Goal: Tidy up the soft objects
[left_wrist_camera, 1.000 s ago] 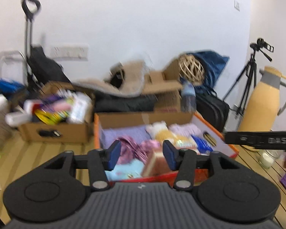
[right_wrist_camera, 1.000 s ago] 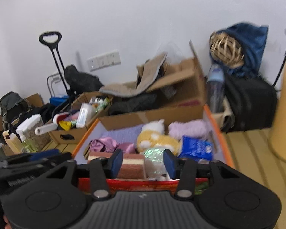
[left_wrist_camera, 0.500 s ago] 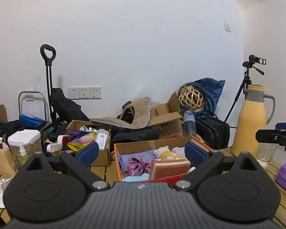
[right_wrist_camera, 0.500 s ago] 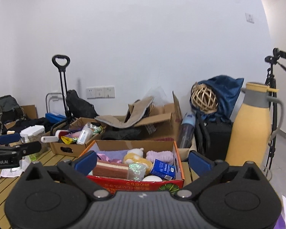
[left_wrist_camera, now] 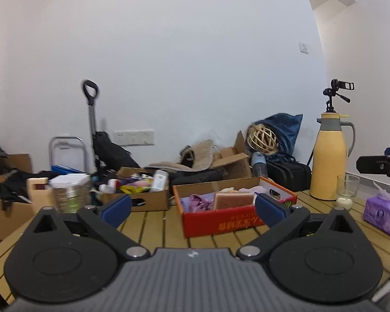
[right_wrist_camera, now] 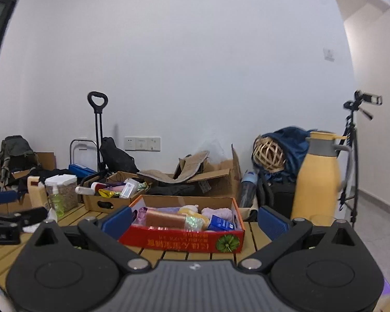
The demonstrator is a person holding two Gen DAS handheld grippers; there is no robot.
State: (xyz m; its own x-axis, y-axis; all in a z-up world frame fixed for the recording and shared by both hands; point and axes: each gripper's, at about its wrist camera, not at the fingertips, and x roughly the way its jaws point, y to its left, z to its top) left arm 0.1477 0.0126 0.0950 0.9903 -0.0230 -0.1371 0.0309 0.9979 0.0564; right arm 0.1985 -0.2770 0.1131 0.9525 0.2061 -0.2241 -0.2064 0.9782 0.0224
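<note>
Soft objects [right_wrist_camera: 215, 213], fluffy and crumpled, fill a rectangular red cardboard box [right_wrist_camera: 184, 243] on the slatted wooden tabletop [left_wrist_camera: 156, 230]; both left tongs [left_wrist_camera: 192, 208] and right tongs [right_wrist_camera: 193, 219] gape empty.

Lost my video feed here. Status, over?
Left gripper and right gripper open, empty. Soft items sit in the red box on the slatted table. Path to it clear.

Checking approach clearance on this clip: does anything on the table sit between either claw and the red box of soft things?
Nothing visible does. Both the left claw and the right claw stand open and empty, with only bare slatted table before the red box. The yellow jug, glass and purple tissue pack stand off to the right.
</note>
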